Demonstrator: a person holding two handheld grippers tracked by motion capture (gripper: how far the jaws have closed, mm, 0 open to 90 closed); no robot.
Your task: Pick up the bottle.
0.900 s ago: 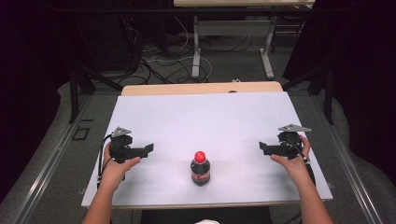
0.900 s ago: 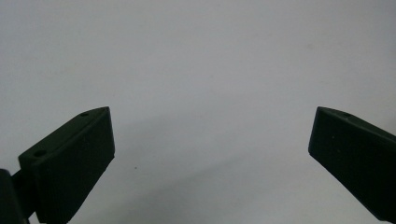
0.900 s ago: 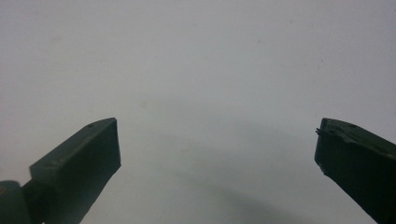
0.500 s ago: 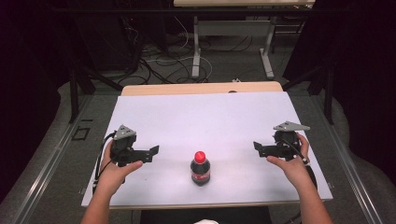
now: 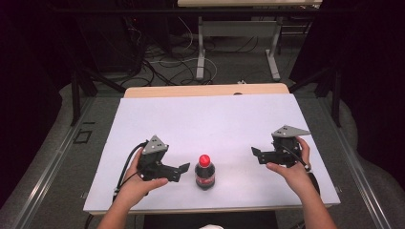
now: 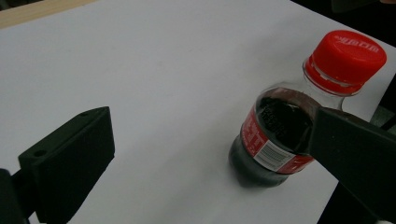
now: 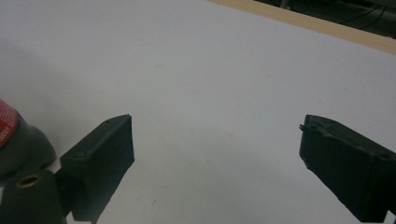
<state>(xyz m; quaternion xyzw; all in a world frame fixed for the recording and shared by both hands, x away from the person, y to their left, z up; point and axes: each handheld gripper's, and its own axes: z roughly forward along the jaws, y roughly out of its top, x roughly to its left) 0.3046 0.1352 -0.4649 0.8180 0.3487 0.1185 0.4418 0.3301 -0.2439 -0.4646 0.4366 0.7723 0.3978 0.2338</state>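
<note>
A small dark cola bottle (image 5: 205,172) with a red cap stands upright near the front edge of the white table (image 5: 210,119). My left gripper (image 5: 183,168) is just left of it, open, its jaws pointing at the bottle without touching. In the left gripper view the bottle (image 6: 280,135) sits ahead and to the right, partly behind the right jaw, with the left gripper (image 6: 210,154) spread wide. My right gripper (image 5: 256,153) hovers open some way right of the bottle. In the right gripper view the bottle (image 7: 18,144) shows at the left edge, outside the right gripper (image 7: 219,158).
The white table top ends in a wooden strip (image 5: 205,90) at the far side. Beyond it stand table legs (image 5: 200,47) and loose cables (image 5: 157,62) on the floor. A metal rail (image 5: 47,162) runs along the floor at the left.
Both hands have moved inward toward the bottle: the left gripper to the right and nearer the front edge, the right gripper to the left. The bottle has stayed put.
</note>
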